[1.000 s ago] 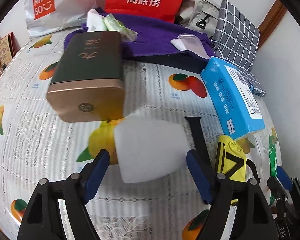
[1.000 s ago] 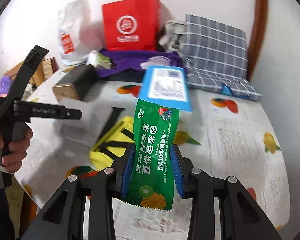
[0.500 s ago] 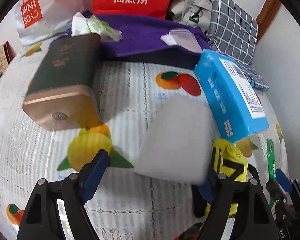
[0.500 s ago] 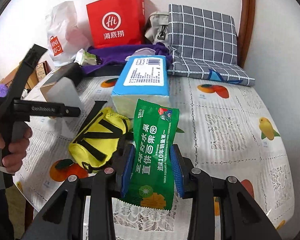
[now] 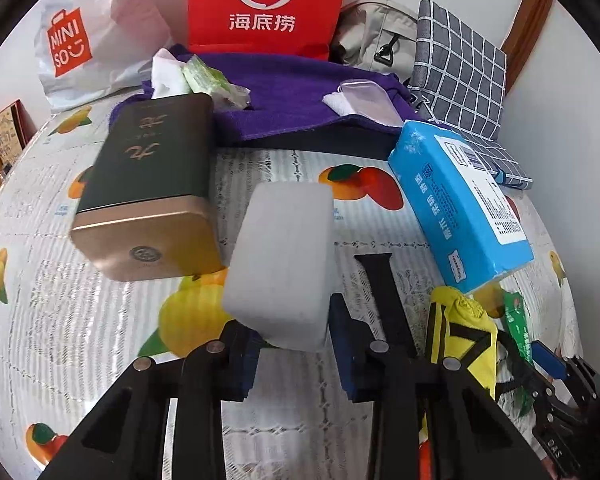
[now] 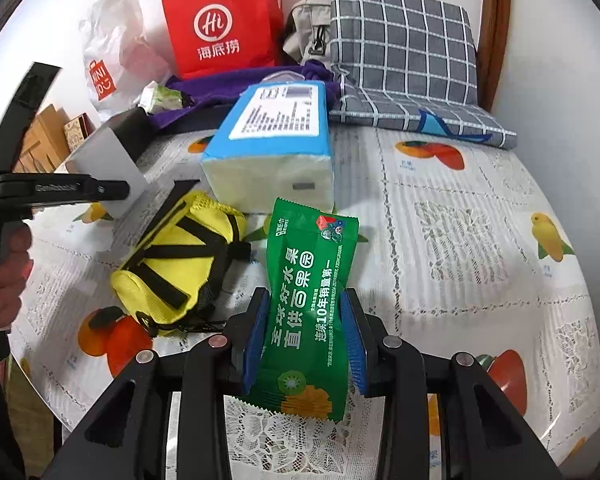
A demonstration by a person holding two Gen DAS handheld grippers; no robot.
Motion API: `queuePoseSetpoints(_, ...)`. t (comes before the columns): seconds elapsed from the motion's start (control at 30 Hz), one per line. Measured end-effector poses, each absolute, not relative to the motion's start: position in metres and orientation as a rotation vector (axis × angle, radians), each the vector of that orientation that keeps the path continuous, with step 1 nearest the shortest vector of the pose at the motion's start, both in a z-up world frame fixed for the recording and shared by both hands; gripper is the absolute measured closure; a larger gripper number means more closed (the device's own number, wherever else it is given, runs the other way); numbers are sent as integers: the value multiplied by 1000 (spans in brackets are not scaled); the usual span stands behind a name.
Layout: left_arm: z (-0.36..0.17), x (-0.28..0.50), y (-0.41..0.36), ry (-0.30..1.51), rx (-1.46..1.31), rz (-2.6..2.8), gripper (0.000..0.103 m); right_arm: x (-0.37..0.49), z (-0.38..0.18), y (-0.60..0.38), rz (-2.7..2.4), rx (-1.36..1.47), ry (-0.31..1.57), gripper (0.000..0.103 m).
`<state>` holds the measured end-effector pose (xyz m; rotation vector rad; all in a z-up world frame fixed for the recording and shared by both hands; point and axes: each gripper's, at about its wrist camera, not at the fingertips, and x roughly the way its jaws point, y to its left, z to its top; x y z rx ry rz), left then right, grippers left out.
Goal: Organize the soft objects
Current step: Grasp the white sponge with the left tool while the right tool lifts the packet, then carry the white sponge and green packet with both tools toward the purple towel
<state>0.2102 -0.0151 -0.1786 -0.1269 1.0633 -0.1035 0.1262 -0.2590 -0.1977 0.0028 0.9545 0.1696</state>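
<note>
Closing on the white foam block [image 5: 284, 256] at lower centre of the left wrist view, the left claw [image 5: 296, 344] has its blue pads on either side of the block's near end, and the jaws are still coming together; the left pad looks to be against the foam, while whether the right one presses yet I cannot tell. Taking the block by its short end seems sensible, since the long body then sticks out forward where it can be steered past the dark tin [image 5: 148, 196] at left centre. In the right wrist view the right claw [image 6: 304, 340] is clamped on the green snack packet [image 6: 308, 312] at lower centre, gripped across its waist so the foil stands upright and does not flop. Ahead of it on the fruit-print tabletop [image 6: 460, 220] lie the yellow pouch [image 6: 176, 264], left of centre, and the blue tissue pack [image 6: 272, 148] just behind it at upper centre; these soft things sit close together, likely the gathering spot. The person's hand [image 6: 4, 272] shows at the far left edge.
</note>
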Motion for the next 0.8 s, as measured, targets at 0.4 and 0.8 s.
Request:
queuePoseSetpoints(0.4, -166, 183, 18, 1048, -155, -83, 73, 122, -182, -262, 167, 24, 940, 67)
queuePoseSetpoints(0.8, -129, 174, 34, 972, -164, -73, 73, 129, -131, -248, 198, 9, 846, 67)
